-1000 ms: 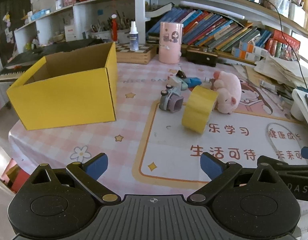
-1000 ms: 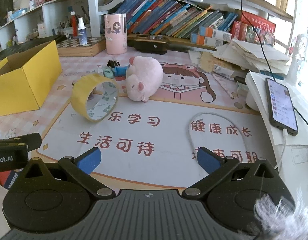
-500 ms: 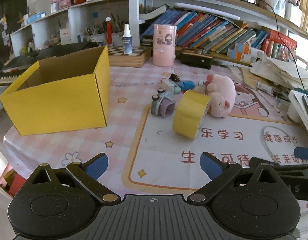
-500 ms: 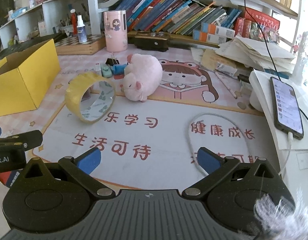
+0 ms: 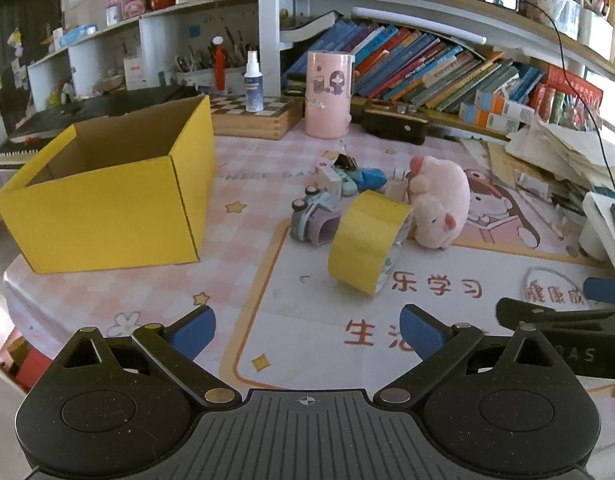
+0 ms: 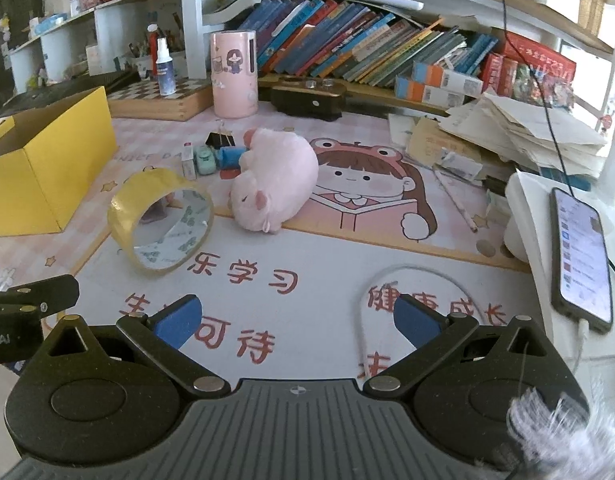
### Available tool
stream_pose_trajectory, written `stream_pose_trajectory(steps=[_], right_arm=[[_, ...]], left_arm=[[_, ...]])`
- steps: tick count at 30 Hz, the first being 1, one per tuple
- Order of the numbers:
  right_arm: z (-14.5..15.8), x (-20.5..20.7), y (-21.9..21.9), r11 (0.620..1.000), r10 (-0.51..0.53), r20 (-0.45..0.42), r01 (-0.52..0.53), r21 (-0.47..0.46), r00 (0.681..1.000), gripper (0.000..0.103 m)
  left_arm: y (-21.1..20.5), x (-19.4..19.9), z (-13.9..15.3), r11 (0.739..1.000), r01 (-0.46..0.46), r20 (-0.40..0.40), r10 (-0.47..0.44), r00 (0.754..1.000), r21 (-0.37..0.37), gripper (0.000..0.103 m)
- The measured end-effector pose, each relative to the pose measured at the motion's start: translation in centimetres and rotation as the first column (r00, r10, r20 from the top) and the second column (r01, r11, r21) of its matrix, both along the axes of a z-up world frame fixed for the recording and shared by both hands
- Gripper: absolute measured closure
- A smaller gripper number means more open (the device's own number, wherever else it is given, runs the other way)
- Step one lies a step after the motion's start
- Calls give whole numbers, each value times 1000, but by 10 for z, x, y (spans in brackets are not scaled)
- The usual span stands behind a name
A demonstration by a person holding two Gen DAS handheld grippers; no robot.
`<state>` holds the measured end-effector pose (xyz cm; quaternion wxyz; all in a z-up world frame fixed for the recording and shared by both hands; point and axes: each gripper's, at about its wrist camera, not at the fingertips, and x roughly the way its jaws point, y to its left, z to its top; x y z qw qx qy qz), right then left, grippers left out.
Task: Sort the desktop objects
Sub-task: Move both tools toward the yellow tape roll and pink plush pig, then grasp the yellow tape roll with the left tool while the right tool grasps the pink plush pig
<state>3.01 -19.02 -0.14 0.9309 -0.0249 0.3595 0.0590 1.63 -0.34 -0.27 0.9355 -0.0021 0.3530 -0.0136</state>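
An open yellow cardboard box (image 5: 107,196) (image 6: 47,160) stands at the left of the table. A yellow tape roll (image 5: 367,242) (image 6: 161,224) stands on edge mid-table, beside a pink plush pig (image 5: 439,204) (image 6: 275,184). Behind them lie a small toy camera (image 5: 313,220), a binder clip (image 6: 219,138) and small toy cars (image 6: 207,160). My left gripper (image 5: 307,330) is open above the near mat, empty. My right gripper (image 6: 297,318) is open too, holding nothing, to the right of the left one.
A pink cylinder holder (image 5: 328,94) and a wooden chessboard box (image 5: 251,118) with a spray bottle (image 5: 253,82) stand at the back. Bookshelves line the rear. Paper stacks (image 6: 519,132) and a charging phone (image 6: 583,256) occupy the right side.
Both grippers have drawn back and risen slightly, so the box, tape and pig appear a little farther away. Nothing on the table moved; both stay open.
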Motion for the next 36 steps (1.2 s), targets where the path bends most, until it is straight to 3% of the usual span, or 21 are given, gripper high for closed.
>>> stream_pose_trajectory(steps=[8, 14, 24, 36], right_arm=[[-2, 23, -10, 999, 31, -5, -31, -21, 1000, 2], [-3, 38, -20, 995, 87, -5, -87, 41, 996, 2], [5, 64, -34, 986, 89, 16, -90, 138, 996, 2], [8, 81, -42, 980, 94, 23, -96, 173, 995, 2]], left_arm=[[-12, 9, -1, 999, -31, 2, 32, 1000, -17, 3], [-21, 17, -2, 997, -66, -3, 66, 998, -29, 4], [-32, 30, -2, 994, -98, 6, 99, 995, -45, 4], [-43, 56, -10, 998, -55, 13, 55, 998, -29, 13]])
